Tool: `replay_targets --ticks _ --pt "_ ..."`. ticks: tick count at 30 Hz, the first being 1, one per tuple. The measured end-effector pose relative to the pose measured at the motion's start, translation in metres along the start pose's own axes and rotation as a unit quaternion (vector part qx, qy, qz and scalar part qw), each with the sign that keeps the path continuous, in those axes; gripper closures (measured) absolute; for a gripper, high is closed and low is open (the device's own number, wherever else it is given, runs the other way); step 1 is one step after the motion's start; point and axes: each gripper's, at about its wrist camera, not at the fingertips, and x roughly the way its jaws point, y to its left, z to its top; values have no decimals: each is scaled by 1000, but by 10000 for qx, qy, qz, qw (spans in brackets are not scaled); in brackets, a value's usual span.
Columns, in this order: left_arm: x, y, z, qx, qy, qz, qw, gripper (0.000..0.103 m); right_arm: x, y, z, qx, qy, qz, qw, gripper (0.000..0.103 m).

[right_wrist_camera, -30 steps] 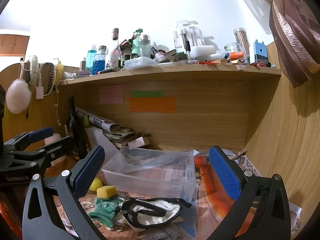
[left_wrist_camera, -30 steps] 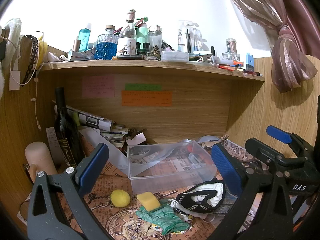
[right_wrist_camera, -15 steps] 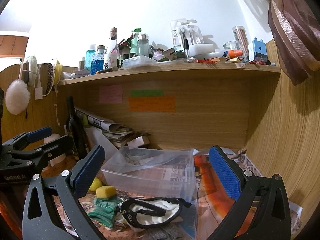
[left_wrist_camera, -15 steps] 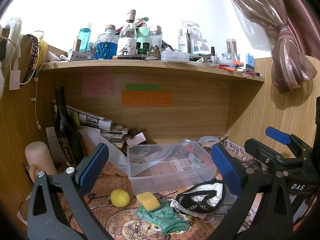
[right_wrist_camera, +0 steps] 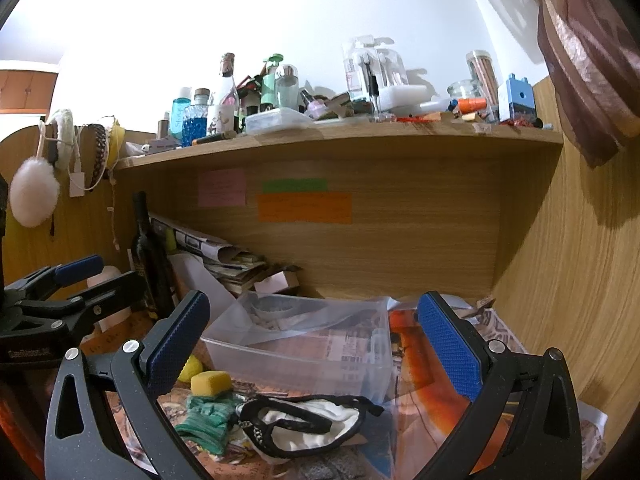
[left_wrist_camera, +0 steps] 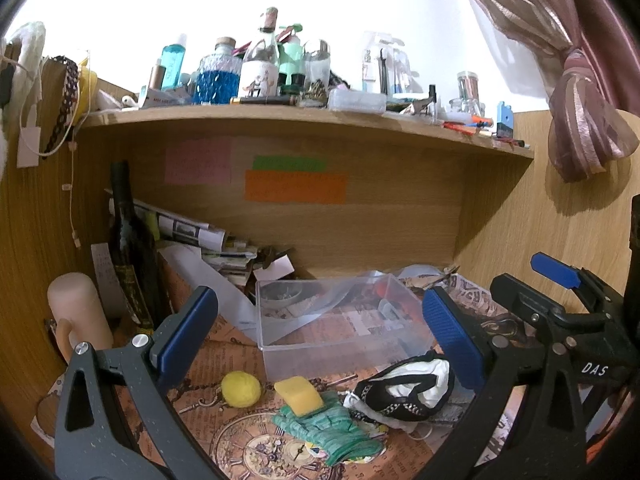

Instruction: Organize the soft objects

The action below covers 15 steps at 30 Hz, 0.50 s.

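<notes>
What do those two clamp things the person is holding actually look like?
Both tongs are alike: the left tongs and right tongs each have two dark grey, speckled plastic arms with triangular cut-outs, silver rivets, and flat blue textured pads at the tips. Seen from the left camera, the right one bears white letters "DAS". No cables or sleeves show.

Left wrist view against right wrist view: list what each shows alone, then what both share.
Left wrist only: the cream candle by the dark bottle, and the right gripper from the side. Right wrist only: the white pompom hanging at left, and the left gripper. Both: clear bin, yellow sponge, green cloth, black-and-white mask.
</notes>
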Motion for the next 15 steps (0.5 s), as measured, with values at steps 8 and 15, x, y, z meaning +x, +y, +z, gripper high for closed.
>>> replay_targets --ticks 8,15 --pt "23 21 -18 -71 531 176 9984 0 22 -11 -16 130 506 74 9986 0" --pt "59 71 -47 -554 1415 227 9881 0 44 -24 -38 197 1168 54 9929 0"
